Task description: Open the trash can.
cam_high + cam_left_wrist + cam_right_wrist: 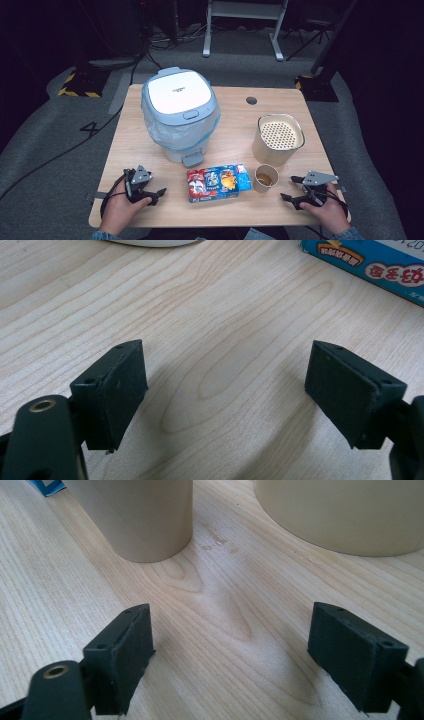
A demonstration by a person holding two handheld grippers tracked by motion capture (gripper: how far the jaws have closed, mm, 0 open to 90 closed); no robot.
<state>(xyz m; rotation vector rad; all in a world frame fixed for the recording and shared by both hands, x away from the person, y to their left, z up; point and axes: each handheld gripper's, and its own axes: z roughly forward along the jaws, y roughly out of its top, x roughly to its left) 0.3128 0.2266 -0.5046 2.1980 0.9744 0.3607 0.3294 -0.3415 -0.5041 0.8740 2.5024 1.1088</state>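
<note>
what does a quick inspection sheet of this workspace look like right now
surface: wooden table, small marks near the cups.
job's things: snack box flat at front centre; small paper cup with brown liquid to its right.
clutter: lidded bin with bag liner; tall beige container with perforated insert.
grippers: left hand-held gripper open, empty; right hand-held gripper open, empty.
cables: black cable on the floor at left.
surroundings: grey carpet, white stand legs behind.
</note>
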